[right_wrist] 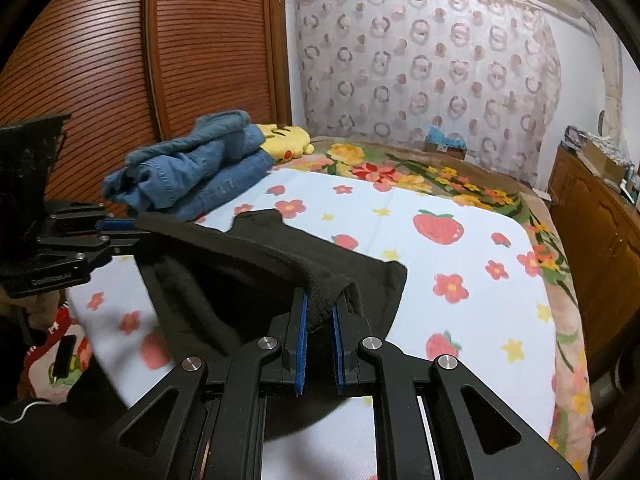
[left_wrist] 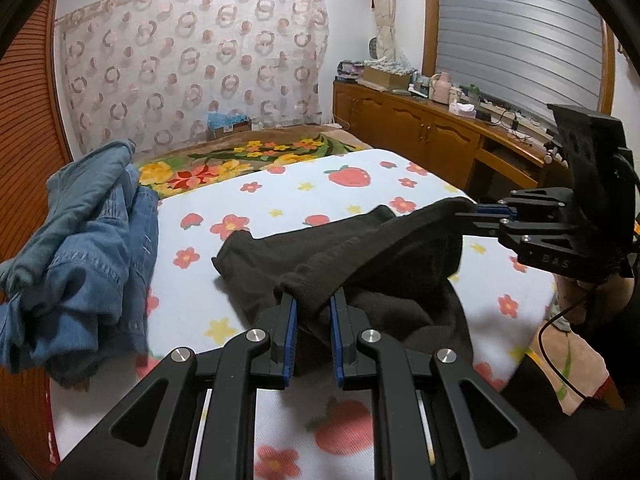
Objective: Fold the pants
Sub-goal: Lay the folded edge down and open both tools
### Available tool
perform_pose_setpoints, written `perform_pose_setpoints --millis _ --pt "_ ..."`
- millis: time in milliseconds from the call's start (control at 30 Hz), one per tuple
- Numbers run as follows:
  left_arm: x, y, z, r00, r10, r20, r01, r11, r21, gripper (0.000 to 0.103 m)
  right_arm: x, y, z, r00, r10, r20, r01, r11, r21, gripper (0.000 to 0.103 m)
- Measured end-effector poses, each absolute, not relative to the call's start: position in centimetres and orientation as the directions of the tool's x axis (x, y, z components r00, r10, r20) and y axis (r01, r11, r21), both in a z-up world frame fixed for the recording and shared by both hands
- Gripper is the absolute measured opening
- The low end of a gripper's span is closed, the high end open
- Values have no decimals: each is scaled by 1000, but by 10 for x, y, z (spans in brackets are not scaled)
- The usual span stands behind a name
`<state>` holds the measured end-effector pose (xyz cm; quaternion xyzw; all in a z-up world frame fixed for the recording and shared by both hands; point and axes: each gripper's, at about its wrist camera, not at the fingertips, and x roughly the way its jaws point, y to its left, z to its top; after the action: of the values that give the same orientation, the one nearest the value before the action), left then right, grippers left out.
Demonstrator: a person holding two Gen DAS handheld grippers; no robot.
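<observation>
Both grippers pinch one edge of the black pants (left_wrist: pixel 360 256): left gripper (left_wrist: pixel 313 308), right gripper (right_wrist: pixel 320 312). Pants hang lifted over the bed (left_wrist: pixel 280 200). A mid-fold carry, probably; next calls for laying that edge down evenly.

A white bed sheet printed with strawberries and flowers (left_wrist: pixel 304 200) covers the bed. Beyond it lies a brown floral blanket (left_wrist: pixel 240 156). A heap of blue denim clothing (left_wrist: pixel 92 240) sits at the sheet's left edge, just beside a yellow plush toy (right_wrist: pixel 286 142). A sheer curtain patterned with rings (left_wrist: pixel 192 60) hangs at the head of the bed. A slatted reddish-brown wooden wardrobe door (right_wrist: pixel 140 60) stands on the left. A wooden cabinet (left_wrist: pixel 420 128) along the right wall carries a pink kettle (left_wrist: pixel 442 88) and assorted clutter, under grey window blinds (left_wrist: pixel 520 40).
</observation>
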<state>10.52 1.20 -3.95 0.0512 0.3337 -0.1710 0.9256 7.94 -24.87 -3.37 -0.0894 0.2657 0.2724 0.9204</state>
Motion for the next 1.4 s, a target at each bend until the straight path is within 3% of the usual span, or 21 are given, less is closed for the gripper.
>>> perform_pose_setpoints --millis 600,700,767,833,933,1233,1400 --pt "186 15 -65 660 -221 -718 283 959 -34 16 171 -220 -61 667 386 -638 -502 865 -2 11" --pt "184 14 -65 665 -218 -715 285 958 -28 29 164 -225 -60 668 401 -627 -500 866 21 16" --pt "182 14 -63 676 -211 -706 279 960 -19 48 157 -228 -57 677 403 -616 -496 868 23 21" --pt "178 16 -59 683 -220 -697 282 959 -27 49 149 -232 -54 688 403 -604 -492 871 21 27" --pt "169 19 -51 706 -210 -677 273 962 -13 54 133 -239 -52 680 433 -592 -514 857 36 28" --pt "142 29 -57 714 -235 -660 281 959 -37 80 79 -237 -62 626 498 -600 -590 806 53 31" --pt "131 31 -69 712 -217 -667 273 962 -21 81 63 -227 -72 594 522 -612 -620 782 65 35"
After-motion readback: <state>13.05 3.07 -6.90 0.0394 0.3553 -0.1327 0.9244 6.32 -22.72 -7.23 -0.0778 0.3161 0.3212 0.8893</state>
